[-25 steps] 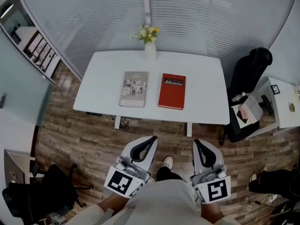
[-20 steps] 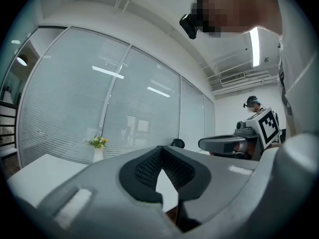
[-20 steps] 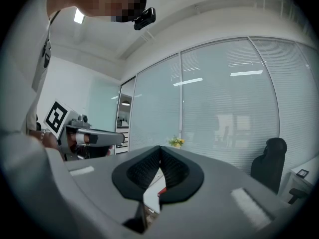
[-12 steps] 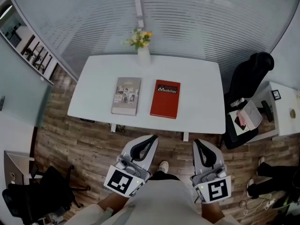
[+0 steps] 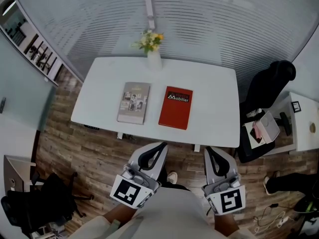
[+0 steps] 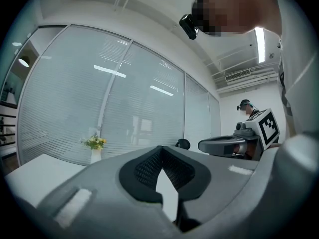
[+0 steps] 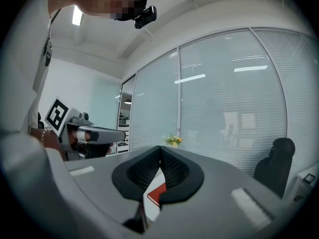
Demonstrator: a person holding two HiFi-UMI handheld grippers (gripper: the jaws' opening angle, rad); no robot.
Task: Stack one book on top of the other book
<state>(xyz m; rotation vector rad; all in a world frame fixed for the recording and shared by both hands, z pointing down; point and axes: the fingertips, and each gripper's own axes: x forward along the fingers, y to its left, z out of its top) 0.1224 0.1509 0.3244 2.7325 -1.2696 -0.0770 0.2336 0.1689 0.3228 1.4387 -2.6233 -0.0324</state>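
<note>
On the white table [image 5: 214,103] ahead, the grey book [image 5: 133,102] and the red book [image 5: 175,107] lie flat side by side, just apart, not yet stacked. We hold the left gripper [image 5: 161,145] and right gripper [image 5: 209,150] well short of it, jaws closed on nothing. We judge this the approach: next we must reach the table, part the jaws and take one book's edge.

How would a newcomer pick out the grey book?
Find the white table before the glass wall, a vase of flowers at its far edge. Two books lie flat side by side on it. The grey book is the left one, pale with small photos, unlike the red book.
</note>
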